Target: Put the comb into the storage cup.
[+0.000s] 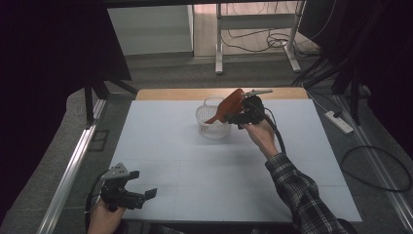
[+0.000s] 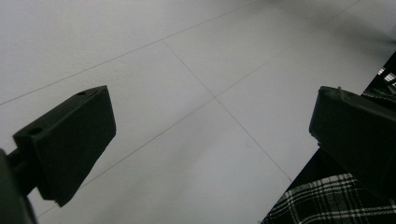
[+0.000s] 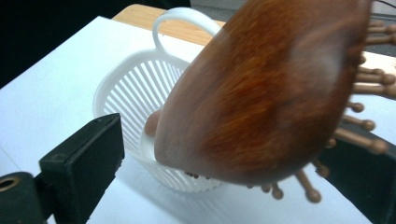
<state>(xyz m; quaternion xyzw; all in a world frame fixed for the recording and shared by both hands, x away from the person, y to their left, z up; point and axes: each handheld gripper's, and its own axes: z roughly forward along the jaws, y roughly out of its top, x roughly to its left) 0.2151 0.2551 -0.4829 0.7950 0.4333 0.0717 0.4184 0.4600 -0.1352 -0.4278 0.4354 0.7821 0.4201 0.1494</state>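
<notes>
Jaws of the right gripper (image 1: 238,116) stand wide around the wooden hairbrush (image 3: 261,93), not pressing it, so it can drop handle-first into the white basket (image 1: 207,126) at the bench's (image 1: 160,146) twelve o'clock. Left gripper (image 1: 139,187) waits wide and empty at seven o'clock.

In the right gripper view the wooden hairbrush (image 3: 261,93) is soft with blur, its top cut off by the upper edge, and it hides the far side of the white basket (image 3: 126,88) and most of the right claw's (image 3: 224,163) far jaw. Whether that jaw touches the bristle pins cannot be told. The handle's tip is hidden inside the basket.
</notes>
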